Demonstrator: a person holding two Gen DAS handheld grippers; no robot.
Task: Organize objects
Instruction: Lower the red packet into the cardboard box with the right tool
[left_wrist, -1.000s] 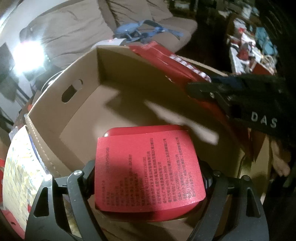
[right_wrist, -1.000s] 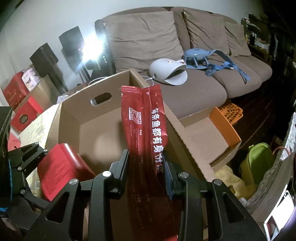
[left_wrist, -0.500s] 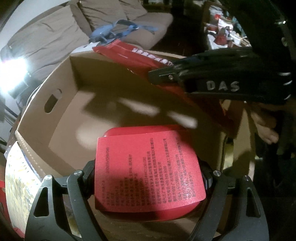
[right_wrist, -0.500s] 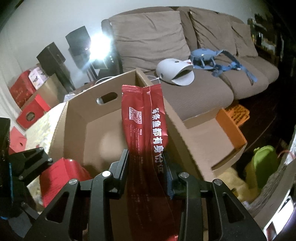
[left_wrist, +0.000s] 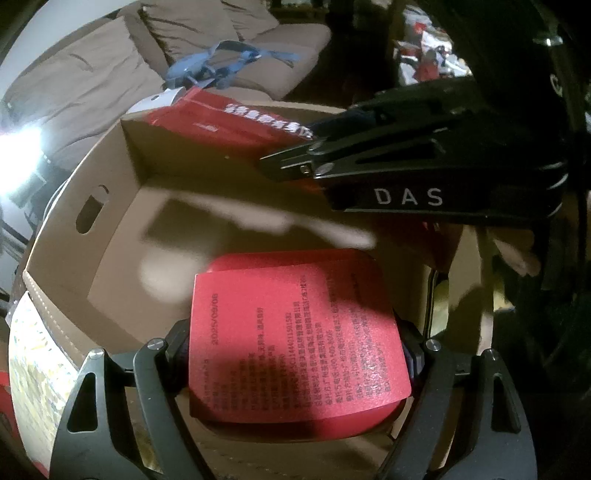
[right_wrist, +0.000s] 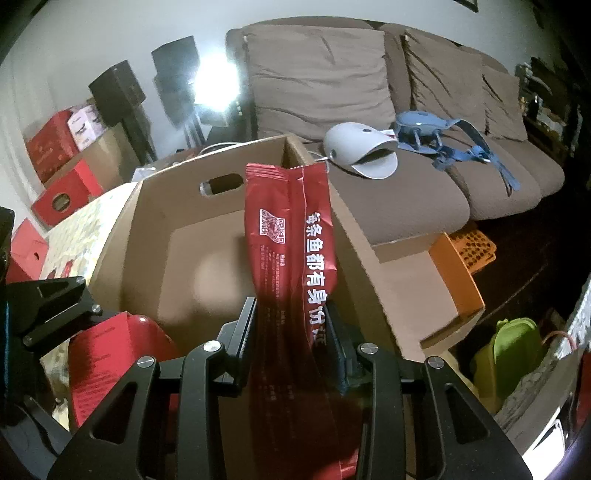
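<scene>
I saw a brown sofa (right_wrist: 424, 110) upper right, a white helmet-like shell (right_wrist: 360, 155) on it, black speakers (right_wrist: 118, 92) upper left.

My left gripper (left_wrist: 295, 347), low in frame, clamps wide; my right gripper (right_wrist: 291, 328), bottom centre, pinches narrow, both angled down.

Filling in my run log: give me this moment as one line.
left gripper: shut on red tin | right gripper: shut on red packet | both over cardboard box
</scene>
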